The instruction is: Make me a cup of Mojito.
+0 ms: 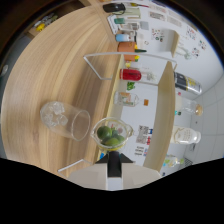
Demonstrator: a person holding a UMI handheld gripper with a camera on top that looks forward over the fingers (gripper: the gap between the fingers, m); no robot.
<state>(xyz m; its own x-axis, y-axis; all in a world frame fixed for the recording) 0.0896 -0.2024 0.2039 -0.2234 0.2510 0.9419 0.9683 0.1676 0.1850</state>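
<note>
The view is tilted hard, so the wooden table (55, 75) runs up the picture like a wall. At about 6 o'clock the hand-held gripper (114, 170) shows only as a dark stem over a pale body; its fingers cannot be made out, so I cannot tell whether they are spread or pressed together. Just ahead of it, toward 12 o'clock, sits a small clear glass bowl (112, 133) holding green limes (105, 133). Touching or just beside the bowl, at its 10 o'clock, stands a clear glass (65, 120) with ice cubes (54, 114) in its far end. Farther on toward 12 o'clock a white wire frame (131, 57) stands near a red bottle (131, 75), with an orange container (126, 47) beyond it. At 3 o'clock, well apart, a glass jar (186, 136) sits on a white surface
</note>
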